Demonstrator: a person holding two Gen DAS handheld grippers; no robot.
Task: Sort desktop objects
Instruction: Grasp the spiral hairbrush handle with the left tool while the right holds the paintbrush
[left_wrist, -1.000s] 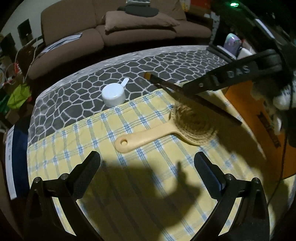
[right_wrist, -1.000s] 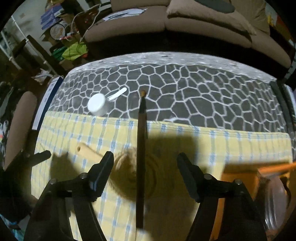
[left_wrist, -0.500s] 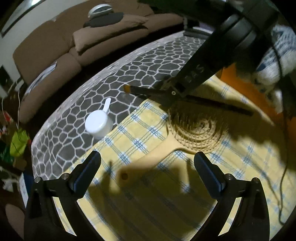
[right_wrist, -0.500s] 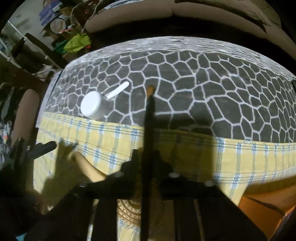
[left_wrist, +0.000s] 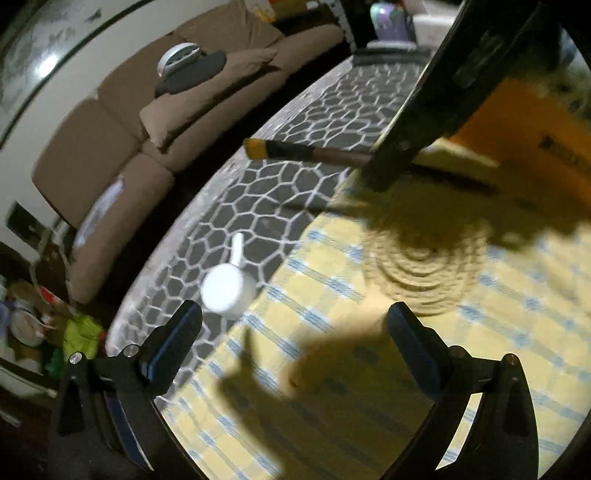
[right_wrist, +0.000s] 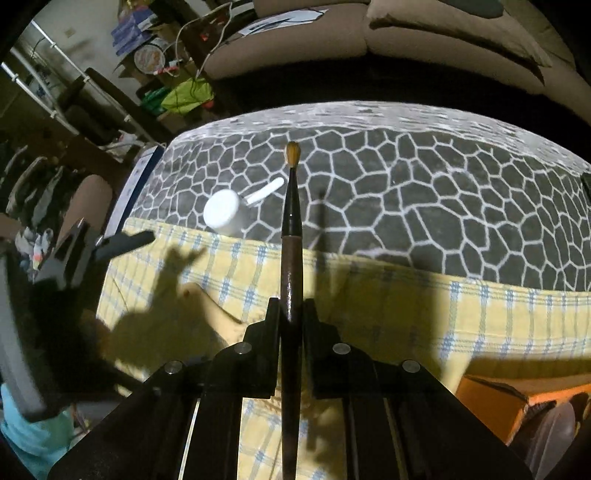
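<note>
yellow checked cloth (right_wrist: 480, 314) covers the near part of the table. wooden round hairbrush (left_wrist: 424, 266) lies on it, under the left gripper (left_wrist: 295, 332), fingers wide apart. right gripper (right_wrist: 291, 314) is clamped on the thin dark paintbrush (right_wrist: 291, 206), lifted. next prob. carry it to the orange box (right_wrist: 517, 398). white plastic scoop (right_wrist: 225, 212) waits.

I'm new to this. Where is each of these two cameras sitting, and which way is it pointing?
Left wrist: rides the open left gripper, looking over the yellow checked cloth toward the sofa; its two fingers show.
Right wrist: rides the right gripper, shut on the paintbrush, facing across the table.
Shared: paintbrush, white scoop, wooden hairbrush.
</note>
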